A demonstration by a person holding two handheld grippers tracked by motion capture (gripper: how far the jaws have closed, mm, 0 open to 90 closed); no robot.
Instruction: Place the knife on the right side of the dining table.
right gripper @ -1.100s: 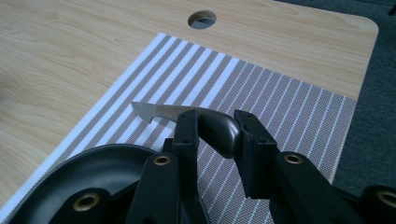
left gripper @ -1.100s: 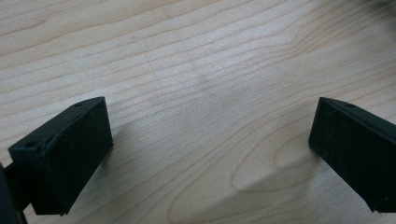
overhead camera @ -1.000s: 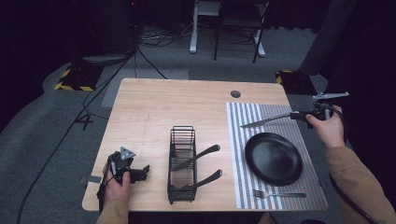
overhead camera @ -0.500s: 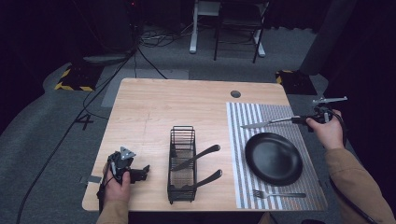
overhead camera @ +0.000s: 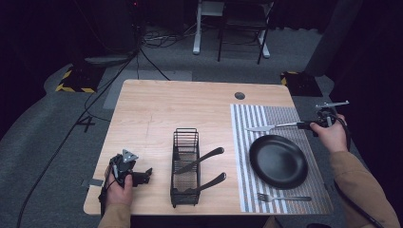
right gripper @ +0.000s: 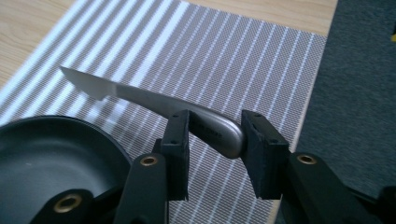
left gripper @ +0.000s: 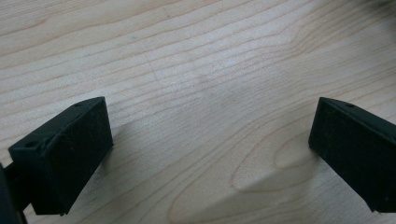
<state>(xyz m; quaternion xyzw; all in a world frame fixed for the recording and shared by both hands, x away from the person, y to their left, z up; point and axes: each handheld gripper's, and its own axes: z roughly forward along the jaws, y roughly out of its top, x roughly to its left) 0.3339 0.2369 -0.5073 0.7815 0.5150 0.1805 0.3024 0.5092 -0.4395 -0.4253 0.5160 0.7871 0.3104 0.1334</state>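
Knife (right gripper: 154, 100), a stiff, smooth metal table knife, probably light and slippery, so best held by its thick handle. From left: the left gripper (overhead camera: 142, 176) rests low near the wooden table's (overhead camera: 157, 109) front left corner, jaws wide apart and empty. A black wire caddy (overhead camera: 185, 166) stands mid-table. At right, the right gripper (overhead camera: 308, 125) pinches the knife's handle end, blade level above the striped placemat (overhead camera: 280, 114), behind the black plate (overhead camera: 278, 161).

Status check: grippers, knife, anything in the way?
Right gripper shut on silver table knife above striped placemat. Left gripper open. Black round plate beside blade.
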